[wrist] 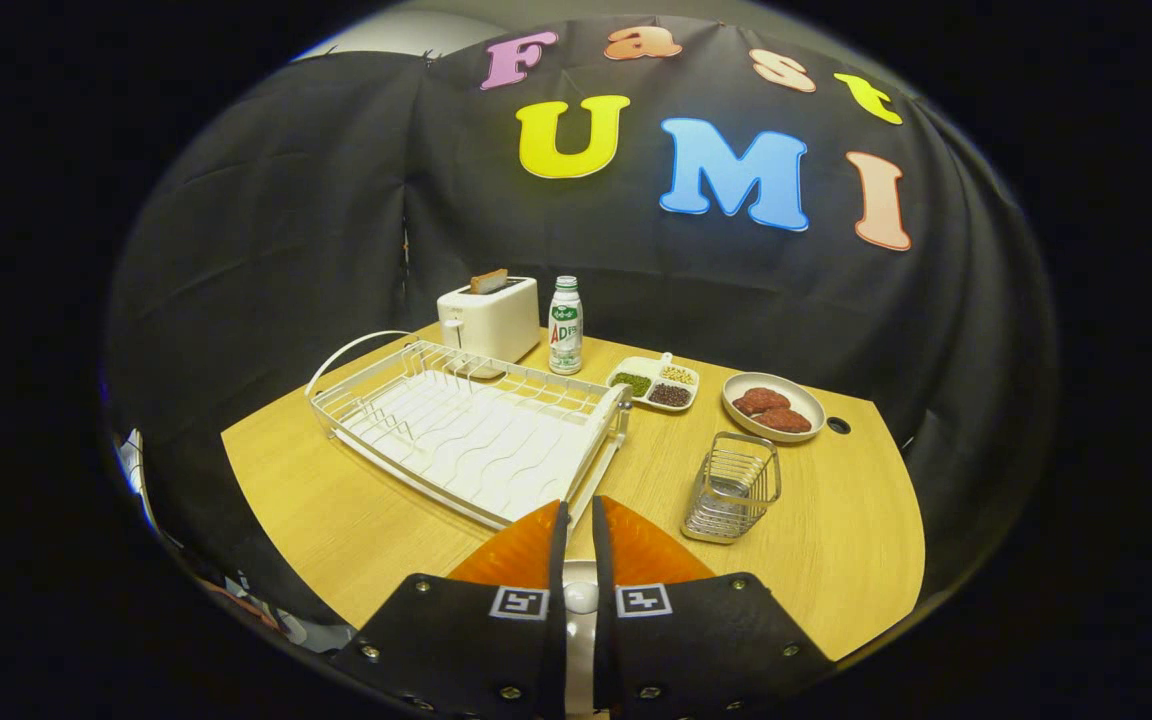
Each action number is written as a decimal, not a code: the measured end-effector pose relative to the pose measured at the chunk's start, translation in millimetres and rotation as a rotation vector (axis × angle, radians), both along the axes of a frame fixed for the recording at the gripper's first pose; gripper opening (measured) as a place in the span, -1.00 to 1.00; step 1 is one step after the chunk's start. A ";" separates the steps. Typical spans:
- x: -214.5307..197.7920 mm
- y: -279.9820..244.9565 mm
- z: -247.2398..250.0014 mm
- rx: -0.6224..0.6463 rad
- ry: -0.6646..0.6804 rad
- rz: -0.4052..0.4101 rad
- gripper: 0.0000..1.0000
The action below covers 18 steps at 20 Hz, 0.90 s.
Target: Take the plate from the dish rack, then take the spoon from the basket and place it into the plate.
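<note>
- White sliver (579, 597), rounded, sitting in the slit between the fingers, close to the gripper body. I cannot tell whether it is a held piece of tableware or part of the rig.
- Gripper (576, 505): tongs drawn narrow, tips almost together, poised over the near corner of the rack. I cannot say whether they are pressing on anything.
- Wooden table (356, 500): bare on the near left, my likely set-down area.
- White wire dish rack (466, 430): just ahead of the tips, its slots stand bare.
- Wire basket (733, 487): right of the rack, just beyond the fingers. Its contents are too small to tell, so the spoon's place is unconfirmed.
- Divided snack dish (654, 383) and a bowl of brown patties (774, 405): beyond the basket.
- Bottle (565, 325) and toaster (489, 318) with its toast slice (488, 281): farthest, by the wall.
- Handling note, my judgement: I would confirm what the tongs carry first. I would then approach the basket from above with the tips opened only a little, keeping clear of its wire rim.
</note>
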<state>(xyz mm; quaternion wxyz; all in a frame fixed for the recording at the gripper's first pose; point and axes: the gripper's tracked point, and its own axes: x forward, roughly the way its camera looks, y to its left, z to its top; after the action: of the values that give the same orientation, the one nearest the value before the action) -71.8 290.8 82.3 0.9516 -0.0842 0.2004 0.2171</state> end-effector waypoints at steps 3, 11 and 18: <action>1.7 9.4 -4.1 0.008 0.012 0.026 -0.75; 8.1 -17.1 1.5 0.015 0.011 -0.002 -0.26; 23.3 -77.8 67.9 0.071 -0.133 -0.149 -0.26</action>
<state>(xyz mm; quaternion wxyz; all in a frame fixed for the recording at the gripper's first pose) -48.5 213.0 150.2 0.9787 -0.0495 0.1349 0.1464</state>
